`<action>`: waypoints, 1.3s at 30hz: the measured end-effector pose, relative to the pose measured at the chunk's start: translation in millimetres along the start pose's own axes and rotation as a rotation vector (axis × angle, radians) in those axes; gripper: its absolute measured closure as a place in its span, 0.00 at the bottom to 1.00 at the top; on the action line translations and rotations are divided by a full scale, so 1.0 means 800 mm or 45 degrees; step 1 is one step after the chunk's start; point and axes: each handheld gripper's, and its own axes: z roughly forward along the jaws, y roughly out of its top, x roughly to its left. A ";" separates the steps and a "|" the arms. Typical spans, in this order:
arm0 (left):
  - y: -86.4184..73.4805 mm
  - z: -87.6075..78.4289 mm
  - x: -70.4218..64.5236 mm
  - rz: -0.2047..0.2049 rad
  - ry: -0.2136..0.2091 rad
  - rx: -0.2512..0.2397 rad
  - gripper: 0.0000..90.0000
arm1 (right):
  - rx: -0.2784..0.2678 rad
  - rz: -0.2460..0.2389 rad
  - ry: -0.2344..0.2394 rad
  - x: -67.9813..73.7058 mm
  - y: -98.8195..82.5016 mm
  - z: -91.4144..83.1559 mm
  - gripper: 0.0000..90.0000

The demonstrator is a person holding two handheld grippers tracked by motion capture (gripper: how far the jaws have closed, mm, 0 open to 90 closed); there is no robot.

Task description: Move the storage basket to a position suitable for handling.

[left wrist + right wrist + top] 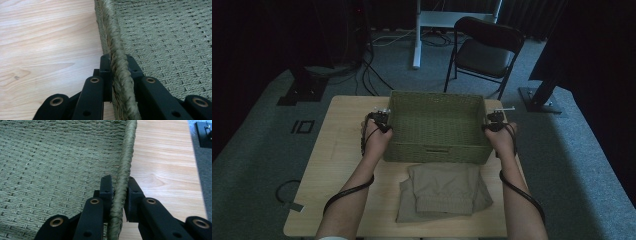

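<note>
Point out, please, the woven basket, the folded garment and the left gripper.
woven basket (437, 150): high view, near wall.
folded garment (444, 192): high view, its middle.
left gripper (117, 72): left gripper view, between its fingertips.

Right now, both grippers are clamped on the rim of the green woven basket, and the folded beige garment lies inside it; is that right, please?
Not quite. The left gripper and right gripper do clamp the basket rim, but the beige garment lies on the table in front of the basket, not inside, as the high view shows.
</note>
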 end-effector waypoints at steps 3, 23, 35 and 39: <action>0.003 0.002 -0.008 0.010 -0.012 -0.001 0.90 | -0.002 0.007 0.000 -0.010 -0.002 -0.002 0.88; 0.010 0.008 -0.036 0.025 -0.040 0.001 0.90 | 0.009 0.019 -0.017 -0.043 -0.007 -0.010 0.88; 0.016 0.004 -0.033 0.016 -0.200 -0.149 0.53 | -0.053 0.020 0.043 -0.046 -0.004 -0.016 0.68; 0.021 -0.003 -0.028 0.065 -0.240 -0.202 0.38 | -0.104 -0.019 0.093 -0.044 0.000 -0.023 0.48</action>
